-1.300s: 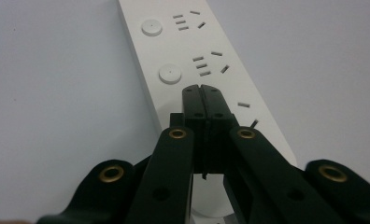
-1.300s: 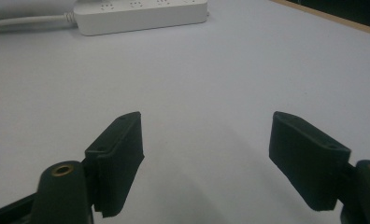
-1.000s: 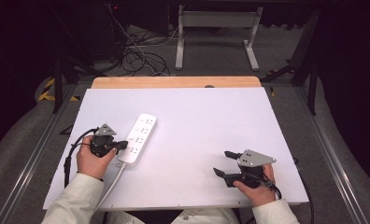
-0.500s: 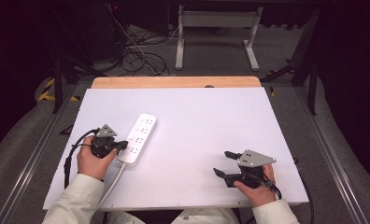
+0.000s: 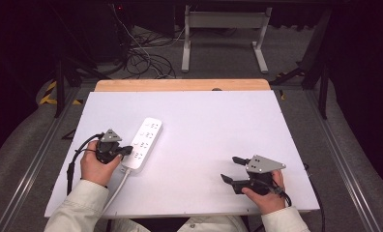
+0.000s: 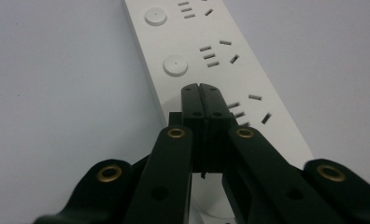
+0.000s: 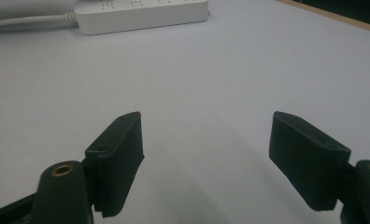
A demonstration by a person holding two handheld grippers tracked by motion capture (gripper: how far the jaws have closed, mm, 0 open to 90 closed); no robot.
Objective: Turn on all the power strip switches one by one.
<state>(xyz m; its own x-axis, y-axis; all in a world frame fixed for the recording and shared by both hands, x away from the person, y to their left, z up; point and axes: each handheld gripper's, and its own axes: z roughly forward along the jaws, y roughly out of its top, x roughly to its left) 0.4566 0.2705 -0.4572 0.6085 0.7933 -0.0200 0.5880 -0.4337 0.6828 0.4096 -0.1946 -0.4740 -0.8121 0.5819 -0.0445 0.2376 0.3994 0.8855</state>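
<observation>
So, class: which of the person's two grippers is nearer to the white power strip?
Left. The left gripper, jaws shut, has its tips over the power strip at its near end. The right gripper, jaws open, sits well off to the strip's right, near the table's front edge.

A white power strip [image 5: 143,143] lies on the white counter [image 5: 213,130]. Tangled cables [image 5: 141,58] lie on the floor beyond

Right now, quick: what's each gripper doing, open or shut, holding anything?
Left gripper: shut, empty, tips over the power strip.
Right gripper: open, empty, over bare table.
</observation>
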